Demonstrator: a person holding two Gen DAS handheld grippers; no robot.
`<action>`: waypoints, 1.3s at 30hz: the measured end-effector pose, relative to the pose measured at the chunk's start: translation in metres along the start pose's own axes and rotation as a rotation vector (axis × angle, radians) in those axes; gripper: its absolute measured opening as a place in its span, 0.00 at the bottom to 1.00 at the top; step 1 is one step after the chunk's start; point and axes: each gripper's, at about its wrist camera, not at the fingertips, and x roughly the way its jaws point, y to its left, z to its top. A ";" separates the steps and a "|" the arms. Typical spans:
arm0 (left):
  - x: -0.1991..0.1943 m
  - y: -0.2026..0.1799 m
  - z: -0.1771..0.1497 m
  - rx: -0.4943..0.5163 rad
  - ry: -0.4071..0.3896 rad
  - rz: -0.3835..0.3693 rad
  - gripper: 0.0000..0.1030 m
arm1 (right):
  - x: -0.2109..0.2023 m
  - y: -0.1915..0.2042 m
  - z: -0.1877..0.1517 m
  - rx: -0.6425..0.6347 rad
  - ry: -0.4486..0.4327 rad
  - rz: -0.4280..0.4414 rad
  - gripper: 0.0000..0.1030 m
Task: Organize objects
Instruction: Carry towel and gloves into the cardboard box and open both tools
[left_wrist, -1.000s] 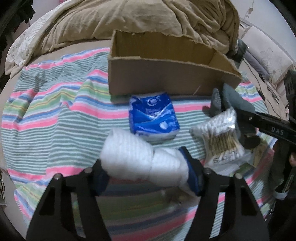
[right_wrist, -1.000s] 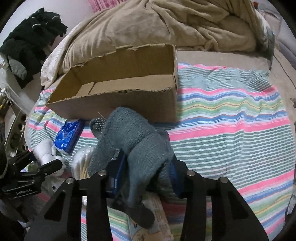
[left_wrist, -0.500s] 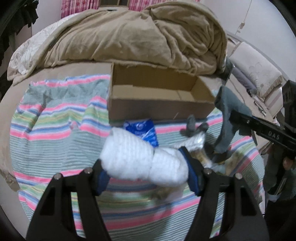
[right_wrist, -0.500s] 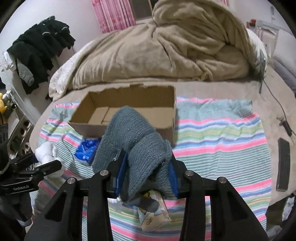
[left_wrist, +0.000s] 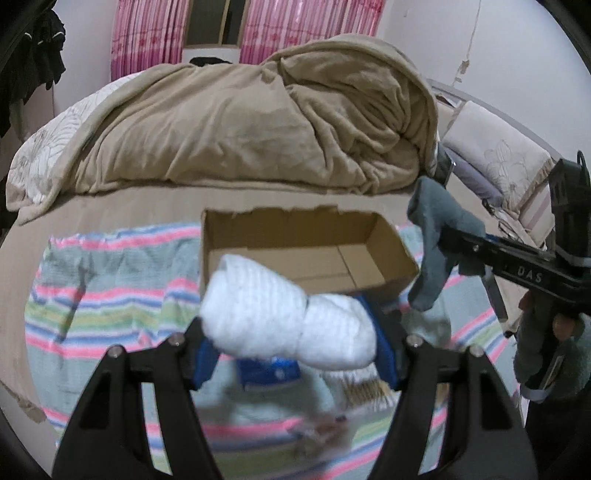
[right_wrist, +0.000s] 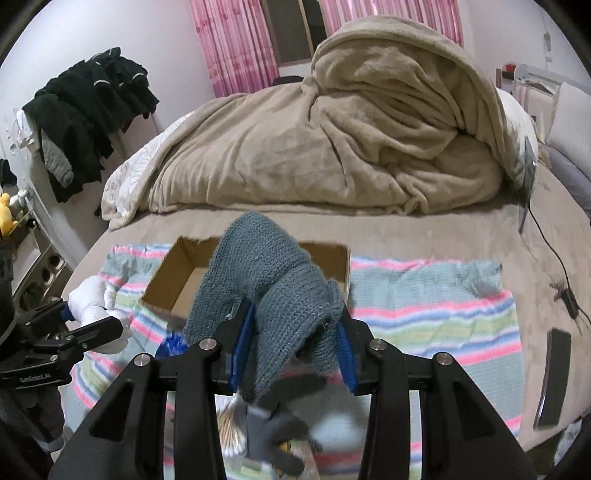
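- The left gripper (left_wrist: 295, 343) has its blue pads pressed on the two ends of a rolled white sock bundle (left_wrist: 284, 321); the jaws stand partly open, only as wide as the bundle is long.
- The bundle's long axis runs straight across from one finger to the other, its fatter end toward the left finger; held this way, it likely cannot slip forward out of the grip.
- The right gripper (right_wrist: 293, 347) is nearly closed on a grey knitted glove (right_wrist: 273, 291), pinched near its middle.
- The glove arches up ahead of the fingers and droops below them, so its long axis runs roughly up and down.
- Beyond both pairs of fingers sits the open cardboard box (left_wrist: 391, 243), empty as far as shows, probably where both soft things go.
- Under the fingers, on the striped towel (left_wrist: 103, 280), lie a blue packet (left_wrist: 267, 371) and a bag of cotton swabs (left_wrist: 364, 387).
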 end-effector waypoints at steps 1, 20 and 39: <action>0.004 0.001 0.005 -0.002 -0.004 0.000 0.67 | 0.002 -0.001 0.003 0.000 -0.004 0.001 0.41; 0.108 0.008 0.032 -0.021 0.055 0.002 0.67 | 0.096 -0.009 0.021 -0.027 0.091 0.021 0.41; 0.126 0.003 0.017 -0.026 0.149 -0.001 0.74 | 0.106 -0.014 0.010 0.011 0.133 0.035 0.58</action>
